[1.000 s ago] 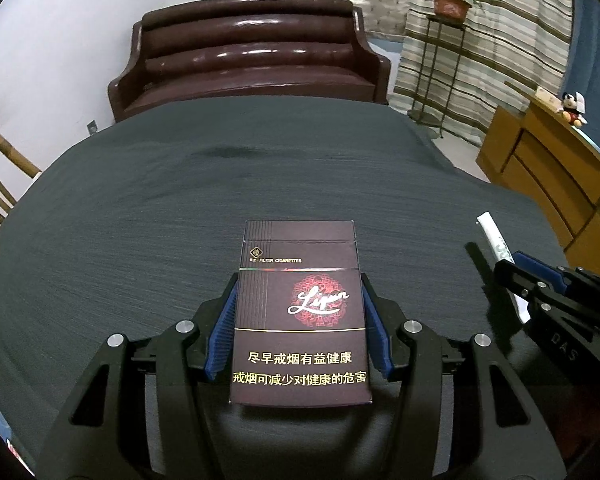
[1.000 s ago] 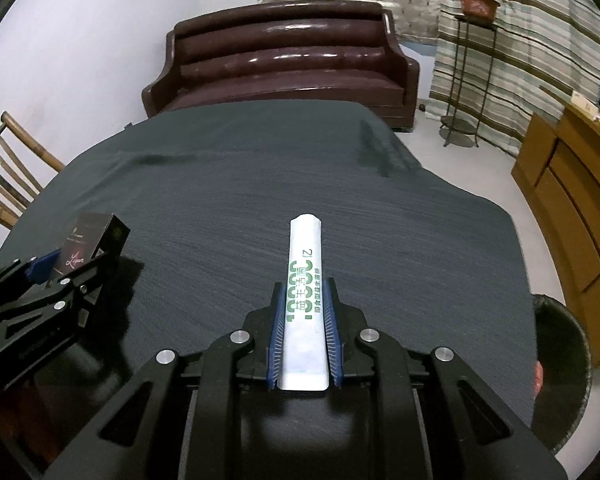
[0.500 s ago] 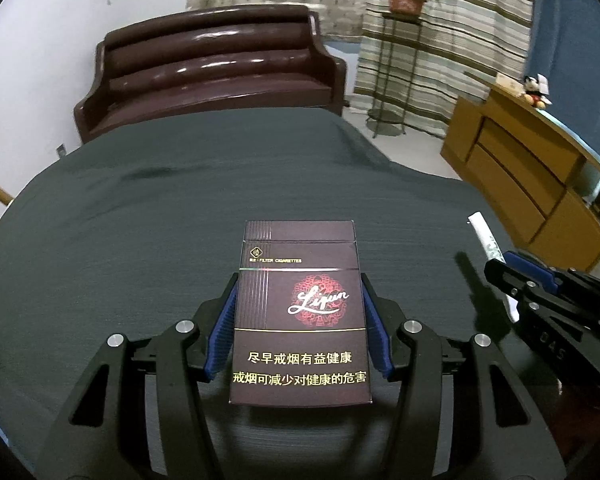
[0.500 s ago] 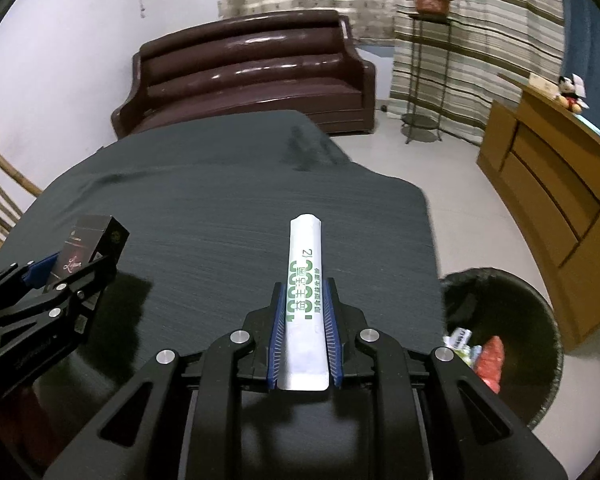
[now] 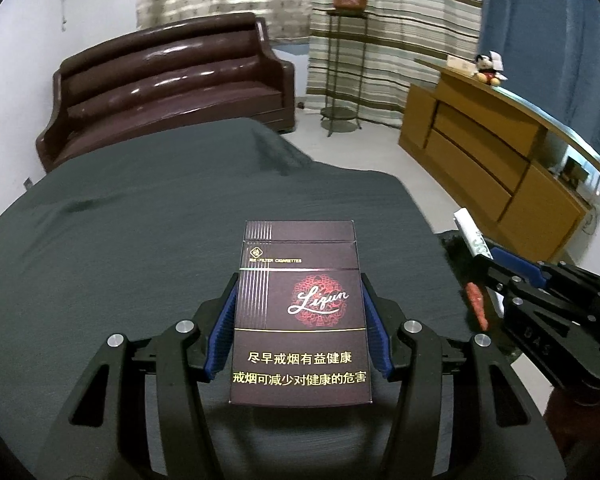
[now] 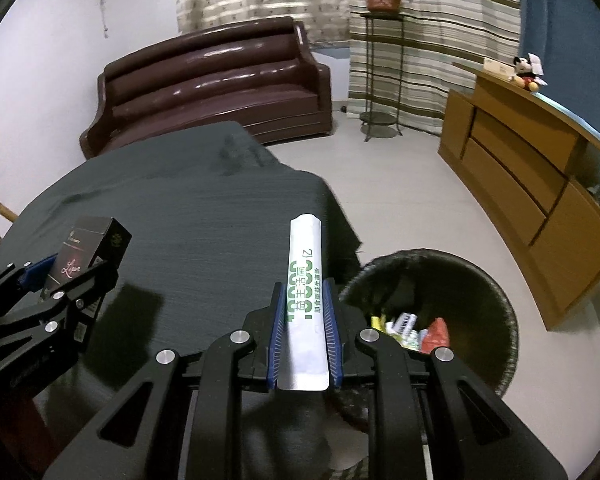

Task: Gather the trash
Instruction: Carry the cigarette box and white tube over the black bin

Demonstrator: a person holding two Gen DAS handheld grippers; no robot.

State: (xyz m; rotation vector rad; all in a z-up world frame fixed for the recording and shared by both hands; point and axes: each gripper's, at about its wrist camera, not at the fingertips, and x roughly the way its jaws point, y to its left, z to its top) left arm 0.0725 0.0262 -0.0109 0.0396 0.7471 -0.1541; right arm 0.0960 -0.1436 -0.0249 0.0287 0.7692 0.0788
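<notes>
A dark maroon cigarette pack (image 5: 300, 312) with gold lettering is clamped between the blue pads of my left gripper (image 5: 299, 312), above the dark tablecloth. The same pack (image 6: 86, 256) shows at the left of the right wrist view, in the left gripper (image 6: 64, 276). My right gripper (image 6: 303, 312) is shut on a long white sachet (image 6: 305, 292) with green print, held over the table's right edge. That sachet (image 5: 472, 236) and the right gripper (image 5: 512, 280) appear at the right of the left wrist view. A black trash bin (image 6: 496, 296) with several wrappers inside stands on the floor just right of the sachet.
The round table under a dark grey cloth (image 5: 140, 232) fills the left. Behind it stands a brown leather sofa (image 6: 212, 80). A wooden sideboard (image 6: 532, 176) runs along the right wall and a plant stand (image 6: 380, 60) is by the striped curtain. Pale floor lies between table and sideboard.
Both grippers have swung to the right with their loads still held. The trash bin has come fully into the right wrist view, and the sofa has slid to the left.
</notes>
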